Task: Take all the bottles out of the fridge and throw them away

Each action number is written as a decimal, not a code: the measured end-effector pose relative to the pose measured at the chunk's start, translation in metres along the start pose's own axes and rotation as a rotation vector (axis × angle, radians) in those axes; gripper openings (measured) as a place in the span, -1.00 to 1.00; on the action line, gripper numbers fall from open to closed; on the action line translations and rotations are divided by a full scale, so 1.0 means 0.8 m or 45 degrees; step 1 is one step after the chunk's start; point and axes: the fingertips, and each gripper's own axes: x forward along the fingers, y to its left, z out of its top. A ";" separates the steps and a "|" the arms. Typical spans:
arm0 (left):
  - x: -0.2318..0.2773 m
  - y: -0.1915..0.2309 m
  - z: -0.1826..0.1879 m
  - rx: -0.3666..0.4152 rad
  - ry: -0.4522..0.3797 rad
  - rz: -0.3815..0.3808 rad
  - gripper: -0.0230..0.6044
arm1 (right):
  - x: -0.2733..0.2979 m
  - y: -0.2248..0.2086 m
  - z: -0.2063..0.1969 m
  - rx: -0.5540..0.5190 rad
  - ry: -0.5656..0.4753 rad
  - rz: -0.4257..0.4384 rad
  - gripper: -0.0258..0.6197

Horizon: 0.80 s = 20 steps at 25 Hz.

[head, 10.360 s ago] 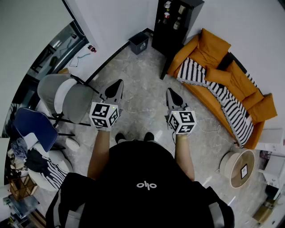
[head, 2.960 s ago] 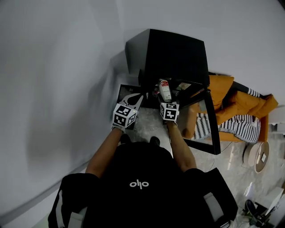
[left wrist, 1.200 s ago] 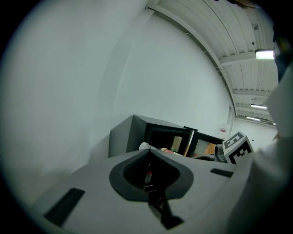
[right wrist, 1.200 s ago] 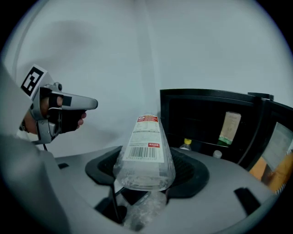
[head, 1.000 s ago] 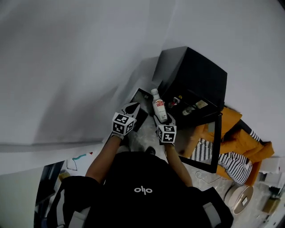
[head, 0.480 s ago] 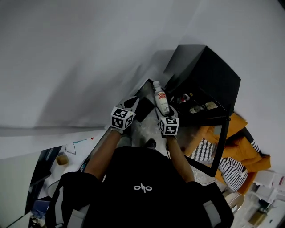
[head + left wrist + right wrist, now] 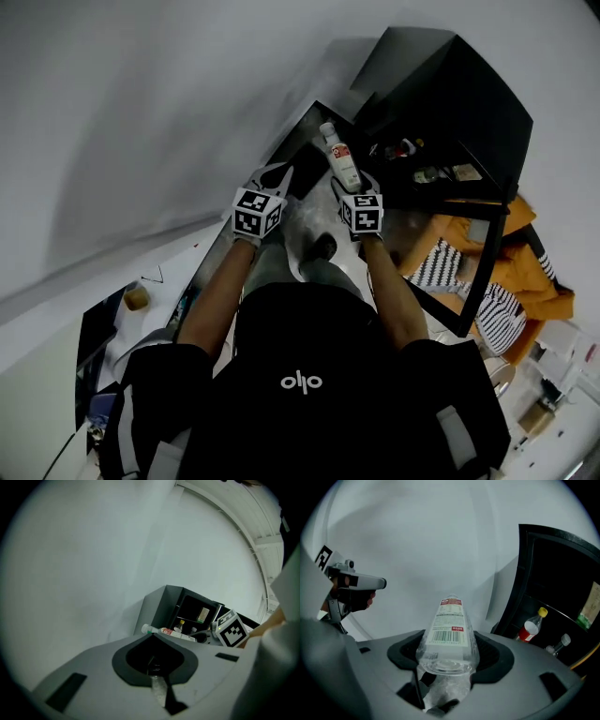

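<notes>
My right gripper (image 7: 449, 645) is shut on a clear plastic bottle (image 7: 448, 629) with a white and red label, whose cap points away from me. In the head view this bottle (image 7: 340, 159) sticks out ahead of the right gripper (image 7: 351, 190), over the floor beside the black fridge (image 7: 457, 92). The fridge stands open, and inside it are a yellow-capped bottle (image 7: 532, 626) with a red label and another small bottle (image 7: 559, 644). My left gripper (image 7: 272, 175) is shut and empty, level with the right one. Its closed jaws (image 7: 152, 638) point at the wall.
A dark bin (image 7: 306, 169) stands on the floor against the white wall, left of the fridge and just ahead of both grippers. The fridge's glass door (image 7: 486, 251) hangs open on the right. An orange sofa (image 7: 532, 270) with a striped throw lies beyond it.
The head view has swung round, so the fridge has moved to the upper right. The right gripper has kept the bottle. Both grippers now hover nearer the dark bin.
</notes>
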 end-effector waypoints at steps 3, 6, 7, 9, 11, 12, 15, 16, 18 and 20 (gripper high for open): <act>-0.003 0.006 -0.019 -0.021 0.020 0.006 -0.93 | 0.010 0.009 -0.022 -0.016 0.048 0.015 0.03; -0.007 0.013 -0.031 -0.041 0.039 0.015 -0.93 | 0.015 0.020 -0.038 -0.037 0.088 0.034 0.03; -0.008 0.015 -0.033 -0.045 0.044 0.017 -0.93 | 0.016 0.023 -0.042 -0.044 0.100 0.040 0.03; -0.009 0.017 -0.034 -0.044 0.049 0.019 -0.93 | 0.019 0.027 -0.047 -0.045 0.116 0.048 0.03; -0.008 0.022 -0.031 -0.036 0.047 0.019 -0.93 | 0.024 0.029 -0.049 -0.041 0.123 0.049 0.04; -0.006 0.024 -0.031 -0.033 0.044 0.019 -0.93 | 0.028 0.028 -0.050 -0.039 0.127 0.050 0.03; 0.004 0.031 -0.041 -0.038 0.034 0.025 -0.93 | 0.042 0.026 -0.066 -0.036 0.152 0.058 0.03; 0.007 0.034 -0.050 -0.045 0.032 0.025 -0.93 | 0.047 0.026 -0.075 -0.035 0.161 0.060 0.04; 0.014 0.041 -0.071 -0.054 0.035 0.018 -0.93 | 0.062 0.027 -0.096 -0.022 0.174 0.057 0.04; 0.030 0.053 -0.088 -0.056 0.038 0.008 -0.93 | 0.086 0.025 -0.114 -0.004 0.181 0.054 0.04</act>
